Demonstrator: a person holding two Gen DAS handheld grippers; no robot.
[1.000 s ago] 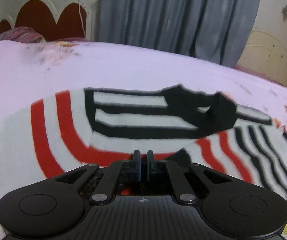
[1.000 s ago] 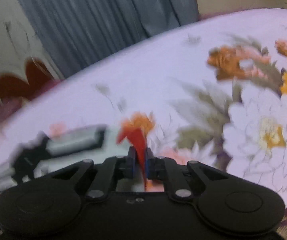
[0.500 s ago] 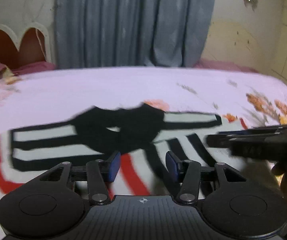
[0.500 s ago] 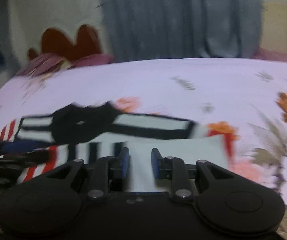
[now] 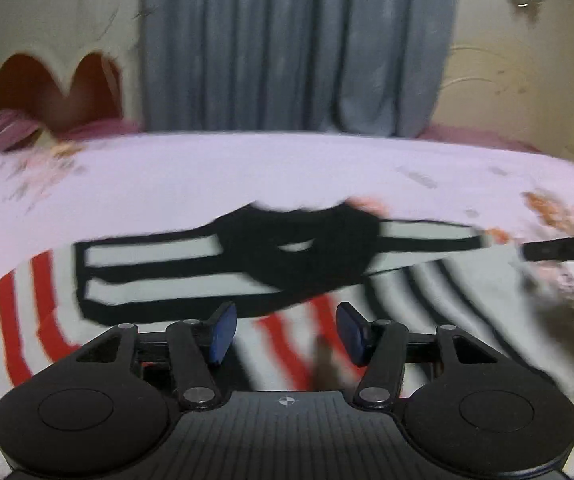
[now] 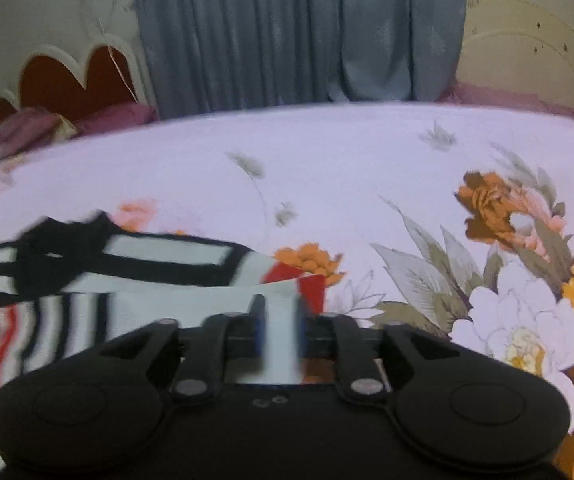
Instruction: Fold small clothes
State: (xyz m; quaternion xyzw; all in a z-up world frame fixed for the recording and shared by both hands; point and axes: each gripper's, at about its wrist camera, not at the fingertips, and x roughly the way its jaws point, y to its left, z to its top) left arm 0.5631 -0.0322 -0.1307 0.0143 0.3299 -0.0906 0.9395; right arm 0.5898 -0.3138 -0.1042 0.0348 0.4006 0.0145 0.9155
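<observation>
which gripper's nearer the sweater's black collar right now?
Left. The left gripper sits open just below the black collar; the right gripper, also open, is off toward the red hem corner.

Matt knitted cloth, striped white, black and red: small garment [image 5: 159,276] at centre frame. Smooth printed cotton-like cloth, floral: bedsheet [image 6: 327,160] across the middle. Heavy pleated fabric, dull grey-blue: curtain [image 5: 299,44] at top centre. Matt black plastic with ribbed grip, bright metal pivot pins, blue rubbery pads [image 5: 223,332]: left gripper [image 5: 287,330] along the bottom.
</observation>
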